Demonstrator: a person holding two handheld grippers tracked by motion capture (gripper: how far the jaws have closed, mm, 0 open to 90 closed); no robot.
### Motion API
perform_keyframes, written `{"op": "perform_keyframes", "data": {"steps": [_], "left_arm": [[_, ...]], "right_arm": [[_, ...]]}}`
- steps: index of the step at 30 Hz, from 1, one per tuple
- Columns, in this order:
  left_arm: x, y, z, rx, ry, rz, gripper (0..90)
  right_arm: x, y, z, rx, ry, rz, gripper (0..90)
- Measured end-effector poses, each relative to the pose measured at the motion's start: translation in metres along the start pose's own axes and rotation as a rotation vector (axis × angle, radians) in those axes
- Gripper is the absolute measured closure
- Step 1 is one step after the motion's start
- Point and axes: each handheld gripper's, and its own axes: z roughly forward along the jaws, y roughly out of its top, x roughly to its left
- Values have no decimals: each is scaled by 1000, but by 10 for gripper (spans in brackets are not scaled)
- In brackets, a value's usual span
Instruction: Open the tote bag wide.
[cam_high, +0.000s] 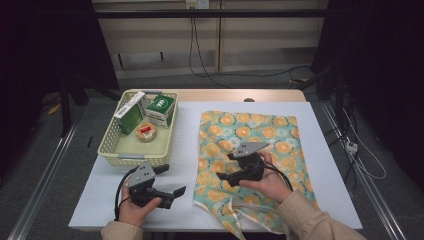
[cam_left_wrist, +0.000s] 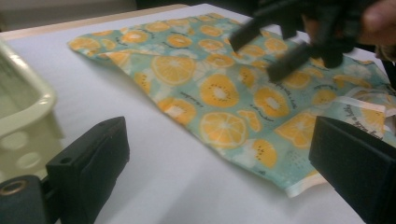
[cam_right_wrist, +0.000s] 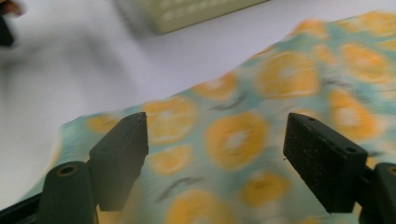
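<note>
Orange-print cloth (cam_high: 250, 150), teal with orange slices, lies spread flat on the right half of the white table (cam_high: 325, 165), its near corner crumpled by the table's front edge beside your right sleeve. Nearest you, at the table's front left, your left hand holds the left gripper (cam_high: 167, 182) low over bare table just left of the cloth's near edge. In the left gripper view its jaws stand wide apart with nothing between them, the cloth's pale hem (cam_left_wrist: 299, 189) lying just ahead. A little farther in, your right hand holds the right gripper (cam_high: 225, 167) above the middle of the cloth. In the right gripper view its jaws are spread wide and hold nothing, with the blurred orange print (cam_right_wrist: 233, 135) below them; the pads are clear of the fabric. Beyond your left gripper, at the far left of the table, sits a pale yellow basket (cam_high: 112, 150) holding a green box (cam_high: 161, 109), a white-and-green carton (cam_high: 129, 112) and a small round tin (cam_high: 146, 132).
</note>
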Motion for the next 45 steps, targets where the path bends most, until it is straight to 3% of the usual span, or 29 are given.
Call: {"op": "perform_keyframes", "data": {"steps": [2,4,7,9,12,16,17,19,20,21,22,23,25,27,31,37,40,43,45], "left_arm": [[2,-1,-3,-2,9,-12,48],[4,-3,-4,-8,11,-24,48],[6,-3,-5,-9,22,-29,48],[7,-4,-5,-9,20,-33,48],[7,-3,-4,-2,27,-30,48],[7,-3,-3,-1,30,-34,48],[7,-3,-2,2,30,-36,48],[7,-3,-2,4,31,-35,48],[7,-3,-2,5,33,-30,48],[7,-3,-2,5,33,-32,48],[7,-3,-2,7,32,-31,48],[7,-3,-2,6,33,-32,48],[7,-4,-2,7,32,-34,48],[9,-4,-3,3,36,-36,48],[9,-3,-5,-5,33,-40,48],[10,-4,-3,-2,31,-39,48],[11,-5,-4,-1,31,-47,48],[12,-5,-4,1,33,-48,48],[11,-5,-4,2,34,-50,48]], "right_arm": [[11,-5,1,29,47,-22,241],[16,-10,-4,45,64,-38,244],[11,-19,-18,46,61,-6,245],[7,-26,-31,55,43,-14,242],[10,-41,-45,62,66,-11,246],[24,-60,-43,110,110,-38,271],[27,-64,-40,118,106,-47,289],[29,-66,-34,111,60,-55,406],[27,-65,-31,88,65,-52,502],[26,-63,-29,86,67,-57,669],[24,-61,-27,89,100,-76,874],[23,-60,-25,96,122,-72,896],[19,-54,-19,103,119,-47,900],[13,-46,-11,108,84,-44,900],[-3,-27,5,70,36,0,900],[-26,6,34,32,-23,3,900],[-34,18,49,44,-35,-4,900],[-39,24,58,21,-12,48,900],[-37,26,62,32,-8,28,900]]}}
